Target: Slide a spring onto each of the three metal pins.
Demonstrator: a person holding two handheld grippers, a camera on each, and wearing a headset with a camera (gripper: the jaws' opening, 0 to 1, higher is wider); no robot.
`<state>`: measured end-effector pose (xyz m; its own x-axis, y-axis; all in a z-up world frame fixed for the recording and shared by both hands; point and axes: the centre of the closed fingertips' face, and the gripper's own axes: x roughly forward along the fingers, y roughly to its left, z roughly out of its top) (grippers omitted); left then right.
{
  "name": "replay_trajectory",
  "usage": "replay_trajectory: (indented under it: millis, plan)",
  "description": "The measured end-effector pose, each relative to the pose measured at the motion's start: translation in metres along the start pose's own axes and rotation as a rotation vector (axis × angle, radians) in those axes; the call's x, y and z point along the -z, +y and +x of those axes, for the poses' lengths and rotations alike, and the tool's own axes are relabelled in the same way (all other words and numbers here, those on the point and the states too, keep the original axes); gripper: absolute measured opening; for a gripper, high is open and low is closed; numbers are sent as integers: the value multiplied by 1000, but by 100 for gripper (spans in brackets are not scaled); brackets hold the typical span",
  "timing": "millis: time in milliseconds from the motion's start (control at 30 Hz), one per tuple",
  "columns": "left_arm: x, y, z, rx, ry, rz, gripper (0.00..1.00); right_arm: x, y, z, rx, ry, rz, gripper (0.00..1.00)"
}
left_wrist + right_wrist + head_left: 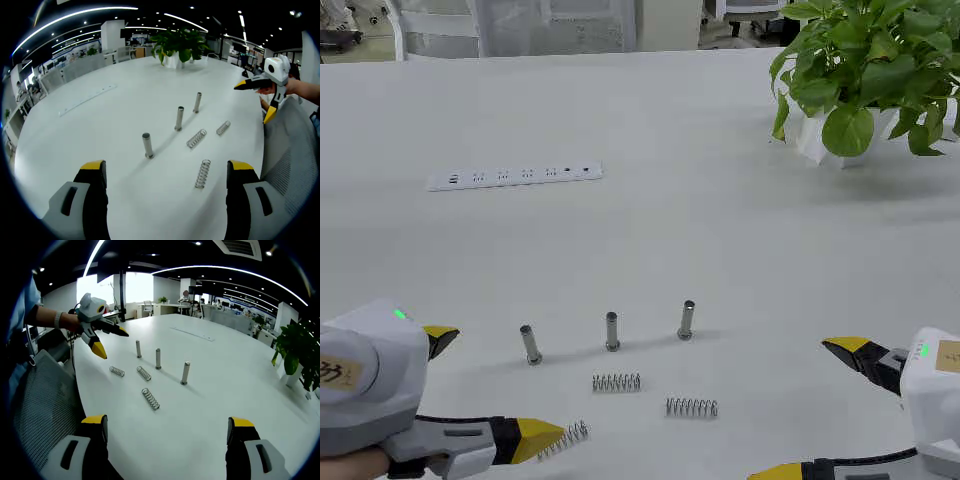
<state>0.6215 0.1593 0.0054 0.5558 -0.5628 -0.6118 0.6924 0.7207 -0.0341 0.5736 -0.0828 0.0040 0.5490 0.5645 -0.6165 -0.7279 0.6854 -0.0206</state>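
Start step: upright grey metal pins [612, 331] bare, coiled wire springs [616, 382] lie loose. Left gripper [508, 382], right gripper [788, 410]: fingers apart, empty. Next prob.: left grasps nearest spring [563, 438].

In the head view the white left gripper [508, 382] with yellow-tipped jaws is cut by the left and bottom edges, the matching right gripper [788, 410] by the right and bottom. The leafy green potted plant [850, 60] runs past the right edge. Markings on the long white power strip [515, 176] are too small to read.
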Motion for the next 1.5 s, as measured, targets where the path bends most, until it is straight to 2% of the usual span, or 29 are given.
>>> replay_trajectory:
  millis: [267, 367, 500, 633, 767, 1000, 1133, 1233, 1300, 1400, 1500]
  plan:
    - [12, -8, -8, 13, 6, -1, 99, -4, -2, 1, -10, 1, -17, 99]
    - [17, -13, -10, 19, 6, -19, 99, -4, -3, 1, -9, 2, -23, 99]
    - [22, -19, -10, 22, -2, -37, 99, -6, -3, 2, -11, 2, -26, 99]
    - [31, -22, -7, 14, 17, -38, 99, -8, -4, 3, -14, 5, -32, 99]
    - [37, -23, -5, 15, 20, -54, 98, -8, -3, 4, -17, 7, -35, 99]
    - [37, -22, -4, 9, 9, -55, 98, -6, 0, 3, -17, 9, -28, 99]
    - [36, -23, -2, 6, 1, -27, 93, -5, 1, 3, -16, 10, -26, 99]
    - [37, -27, 0, 7, 2, -4, 85, -4, 1, 3, -15, 8, -21, 99]
    - [39, -29, 2, 11, 26, 12, 77, -3, 1, 2, -15, 11, -19, 99]
    - [37, -32, 5, 22, 23, 29, 69, -2, 3, 2, -16, 13, -15, 99]
    - [41, -32, 7, 19, 83, 69, 59, -2, 4, 1, -17, 11, -13, 99]
